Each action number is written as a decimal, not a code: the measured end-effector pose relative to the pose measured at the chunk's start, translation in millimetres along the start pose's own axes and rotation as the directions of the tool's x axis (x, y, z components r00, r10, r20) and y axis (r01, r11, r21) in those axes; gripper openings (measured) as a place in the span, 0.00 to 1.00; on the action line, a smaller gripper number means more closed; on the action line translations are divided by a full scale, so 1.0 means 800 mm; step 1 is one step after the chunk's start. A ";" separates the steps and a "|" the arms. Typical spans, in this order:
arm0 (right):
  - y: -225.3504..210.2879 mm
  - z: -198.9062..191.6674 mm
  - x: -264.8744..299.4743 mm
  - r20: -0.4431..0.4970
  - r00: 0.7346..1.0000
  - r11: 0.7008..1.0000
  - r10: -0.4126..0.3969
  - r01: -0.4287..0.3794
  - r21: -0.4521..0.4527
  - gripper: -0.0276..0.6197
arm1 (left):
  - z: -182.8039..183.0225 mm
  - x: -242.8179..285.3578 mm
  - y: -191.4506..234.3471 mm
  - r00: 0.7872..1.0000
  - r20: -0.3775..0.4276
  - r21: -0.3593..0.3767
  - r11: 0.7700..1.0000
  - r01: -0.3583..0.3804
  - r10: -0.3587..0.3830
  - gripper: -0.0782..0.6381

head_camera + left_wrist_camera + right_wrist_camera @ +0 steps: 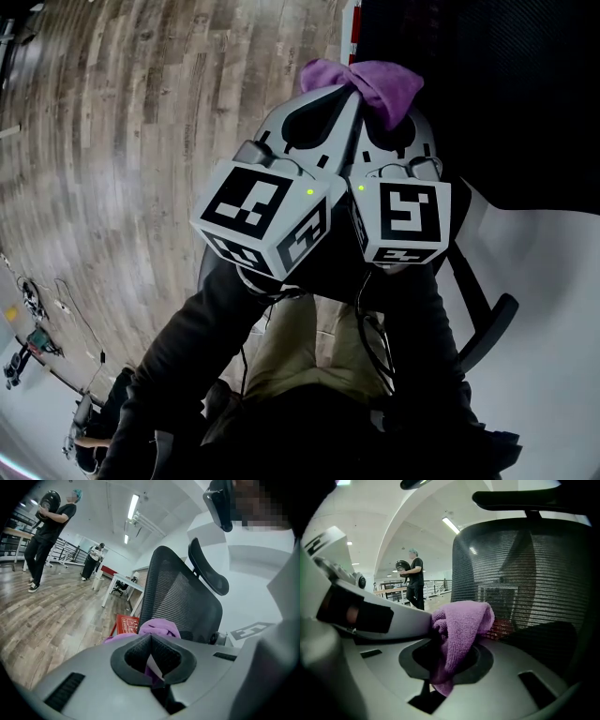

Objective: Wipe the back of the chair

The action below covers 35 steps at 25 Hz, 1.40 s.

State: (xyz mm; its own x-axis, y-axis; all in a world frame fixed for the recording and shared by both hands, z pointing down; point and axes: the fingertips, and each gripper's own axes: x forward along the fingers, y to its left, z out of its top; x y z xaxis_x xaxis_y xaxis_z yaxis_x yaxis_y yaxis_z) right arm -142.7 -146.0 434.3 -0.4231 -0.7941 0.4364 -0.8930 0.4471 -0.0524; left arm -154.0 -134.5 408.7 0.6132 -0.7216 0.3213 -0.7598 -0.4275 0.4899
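Left gripper [151, 645] and right gripper [440, 641] both pinch the purple microfibre cloth [464, 618]. It looks soft and light, likely best held bunched against the mesh chair back [534, 573].

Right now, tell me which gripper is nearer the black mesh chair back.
Right. The right gripper points at the black mesh chair back, close up; the left gripper, beside it, is farther off, the chair back ahead to its right. Both clamp the purple cloth.
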 end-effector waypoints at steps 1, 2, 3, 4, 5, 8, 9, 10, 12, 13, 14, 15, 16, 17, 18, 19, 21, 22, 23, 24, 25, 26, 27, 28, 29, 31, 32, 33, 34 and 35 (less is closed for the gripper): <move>0.000 -0.001 -0.001 0.004 1.000 1.000 -0.001 0.001 0.005 0.15 | -0.001 -0.001 -0.001 1.000 0.001 0.001 1.000 0.001 -0.001 0.12; 0.000 -0.001 -0.002 0.005 1.000 1.000 -0.001 0.001 0.009 0.15 | -0.001 -0.001 -0.001 1.000 0.001 -0.001 1.000 0.001 -0.001 0.12; 0.001 -0.003 -0.002 0.002 1.000 1.000 0.002 -0.002 0.015 0.14 | -0.003 -0.002 -0.001 1.000 -0.001 -0.008 1.000 -0.002 0.002 0.12; 0.002 -0.006 -0.002 -0.005 1.000 1.000 0.006 -0.006 0.023 0.15 | -0.005 -0.002 0.000 1.000 -0.007 -0.017 1.000 -0.007 0.007 0.12; 0.002 -0.010 -0.002 -0.015 1.000 0.999 0.012 -0.011 0.035 0.15 | -0.008 -0.002 0.001 1.000 -0.020 -0.027 1.000 -0.014 0.014 0.12; 0.004 -0.020 0.001 -0.038 0.999 0.997 0.025 -0.022 0.070 0.14 | -0.017 0.000 0.005 0.998 -0.062 -0.044 0.999 -0.032 0.029 0.12; 0.004 -0.022 0.003 -0.042 0.999 0.997 0.028 -0.025 0.074 0.15 | -0.019 0.001 0.007 0.997 -0.069 -0.047 0.998 -0.036 0.033 0.12; 0.004 -0.024 0.004 -0.046 0.998 0.996 0.032 -0.029 0.079 0.14 | -0.021 0.002 0.009 0.996 -0.077 -0.049 0.998 -0.042 0.038 0.12; 0.004 -0.029 0.003 -0.051 0.998 0.995 0.041 -0.036 0.092 0.15 | -0.026 0.003 0.008 0.994 -0.094 -0.050 0.997 -0.054 0.049 0.12; 0.003 -0.031 0.001 -0.053 0.998 0.995 0.045 -0.040 0.093 0.15 | -0.028 0.004 0.007 0.994 -0.100 -0.050 0.997 -0.058 0.053 0.12; 0.001 -0.032 0.000 -0.054 0.997 0.995 0.047 -0.043 0.088 0.15 | -0.029 0.005 0.005 0.993 -0.102 -0.047 0.997 -0.060 0.055 0.12; 0.000 -0.031 -0.001 -0.054 0.997 0.996 0.049 -0.045 0.080 0.14 | -0.029 0.005 0.003 0.993 -0.102 -0.043 0.997 -0.061 0.057 0.12; -0.001 -0.031 -0.002 -0.053 0.997 0.996 0.049 -0.045 0.073 0.14 | -0.029 0.006 0.002 0.993 -0.102 -0.038 0.997 -0.061 0.057 0.12; -0.002 -0.030 -0.002 -0.052 0.997 0.997 0.049 -0.045 0.068 0.14 | -0.029 0.006 0.001 0.993 -0.100 -0.034 0.998 -0.060 0.056 0.12; -0.004 -0.030 -0.004 -0.051 0.998 0.997 0.047 -0.044 0.066 0.14 | -0.029 0.008 -0.001 0.994 -0.099 -0.031 0.998 -0.058 0.054 0.12; -0.006 -0.030 -0.005 -0.049 0.998 0.997 0.045 -0.041 0.066 0.14 | -0.029 0.009 -0.004 0.994 -0.098 -0.029 0.998 -0.055 0.052 0.12; -0.013 -0.031 -0.009 -0.048 0.998 0.997 0.039 -0.036 0.070 0.14 | -0.030 0.013 -0.010 0.994 -0.100 -0.024 0.998 -0.050 0.048 0.12; -0.016 -0.032 -0.011 -0.048 0.998 0.997 0.037 -0.034 0.072 0.14 | -0.031 0.015 -0.013 0.994 -0.102 -0.022 0.999 -0.048 0.046 0.12; -0.020 -0.033 -0.013 -0.049 0.998 0.997 0.036 -0.032 0.073 0.14 | -0.032 0.018 -0.017 0.994 -0.104 -0.021 0.999 -0.046 0.044 0.12; -0.024 -0.033 -0.016 -0.051 0.998 0.997 0.034 -0.031 0.074 0.14 | -0.033 0.021 -0.021 0.993 -0.107 -0.019 0.999 -0.045 0.042 0.12; -0.029 -0.034 -0.018 -0.051 0.998 0.997 0.032 -0.028 0.075 0.14 | -0.035 0.024 -0.025 0.993 -0.110 -0.016 0.999 -0.042 0.040 0.12; -0.034 -0.035 -0.021 -0.051 0.998 0.997 0.030 -0.026 0.076 0.14 | -0.036 0.027 -0.030 0.993 -0.112 -0.013 0.999 -0.039 0.038 0.12; -0.039 -0.035 -0.025 -0.051 0.998 0.997 0.027 -0.023 0.077 0.14 | -0.037 0.030 -0.035 0.993 -0.115 -0.010 0.999 -0.036 0.035 0.12; -0.043 -0.036 -0.028 -0.050 0.998 0.997 0.024 -0.020 0.077 0.14 | -0.038 0.032 -0.040 0.993 -0.117 -0.007 0.999 -0.033 0.032 0.12; -0.046 -0.036 -0.031 -0.050 0.999 0.997 0.021 -0.017 0.077 0.14 | -0.038 0.034 -0.044 0.992 -0.119 -0.004 1.000 -0.030 0.030 0.12; -0.054 -0.037 -0.038 -0.048 0.999 0.997 0.015 -0.011 0.079 0.14 | -0.041 0.038 -0.054 0.992 -0.122 0.000 1.000 -0.024 0.023 0.12; -0.059 -0.038 -0.042 -0.047 0.999 0.997 0.010 -0.007 0.081 0.14 | -0.042 0.040 -0.060 0.992 -0.123 0.003 1.000 -0.019 0.020 0.12; -0.064 -0.039 -0.048 -0.046 0.999 0.997 0.006 -0.002 0.083 0.14 | -0.044 0.043 -0.067 0.992 -0.125 0.005 1.000 -0.014 0.015 0.12; -0.070 -0.041 -0.054 -0.045 0.999 0.996 0.000 0.004 0.086 0.14 | -0.047 0.046 -0.075 0.992 -0.127 0.007 1.000 -0.009 0.010 0.12; -0.077 -0.042 -0.061 -0.043 0.999 0.996 -0.005 0.009 0.089 0.14 | -0.049 0.049 -0.083 0.992 -0.129 0.010 1.000 -0.004 0.005 0.12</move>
State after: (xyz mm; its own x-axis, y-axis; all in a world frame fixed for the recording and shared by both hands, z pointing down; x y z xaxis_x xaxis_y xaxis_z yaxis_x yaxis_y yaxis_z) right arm -62.0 -121.2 446.6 -0.4117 -0.7776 0.4752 -0.9067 0.4017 -0.1284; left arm -70.9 -112.6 420.5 0.6317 -0.6480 0.4255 -0.7645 -0.4300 0.4803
